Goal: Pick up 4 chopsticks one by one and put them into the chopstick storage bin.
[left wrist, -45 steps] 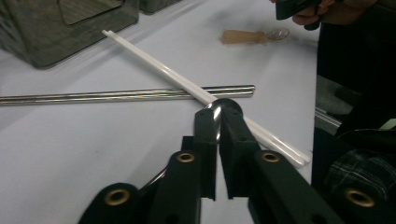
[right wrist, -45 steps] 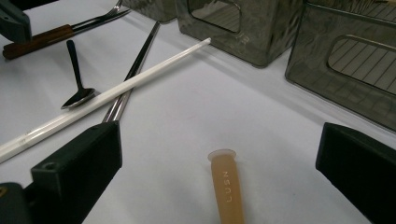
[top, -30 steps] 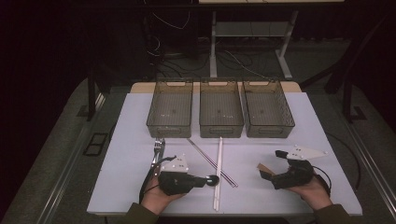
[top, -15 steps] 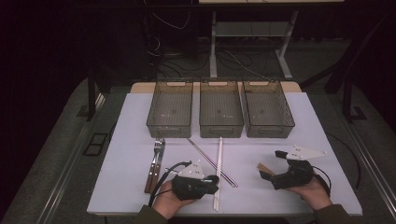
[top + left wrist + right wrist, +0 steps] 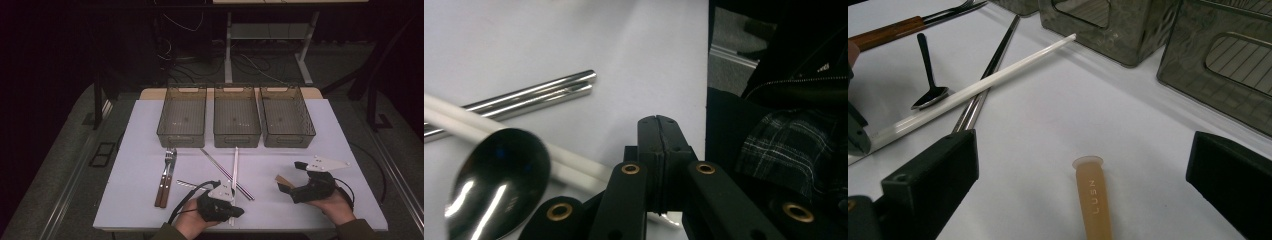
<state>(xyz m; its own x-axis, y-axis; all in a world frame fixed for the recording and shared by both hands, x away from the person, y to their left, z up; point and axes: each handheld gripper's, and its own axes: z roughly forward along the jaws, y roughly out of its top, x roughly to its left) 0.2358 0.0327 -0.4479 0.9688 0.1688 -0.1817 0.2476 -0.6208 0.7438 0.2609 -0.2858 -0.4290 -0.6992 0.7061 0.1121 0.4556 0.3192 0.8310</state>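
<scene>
My left gripper (image 5: 239, 212) is at the table's near edge with its jaws shut (image 5: 657, 120) and nothing between them. Just beside them lies a steel spoon (image 5: 499, 175), its bowl against a pair of white chopsticks (image 5: 469, 125). Steel chopsticks (image 5: 534, 95) lie beyond those. My right gripper (image 5: 291, 177) rests at the near right with its jaws wide open (image 5: 1083, 150). Between them a tan tube-like piece (image 5: 1093, 195) marked LUSN lies on the table, touched by neither jaw.
Three dark see-through bins (image 5: 182, 117) (image 5: 236, 117) (image 5: 286, 117) stand in a row at the back. A fork and knife with wooden handles (image 5: 165, 175) lie at the left. The white tabletop (image 5: 140, 130) ends just before the person's plaid clothing (image 5: 784, 150).
My left gripper has moved right and toward the near edge, staying shut, and now sits over the near end of the white chopsticks. The right gripper has not moved.
</scene>
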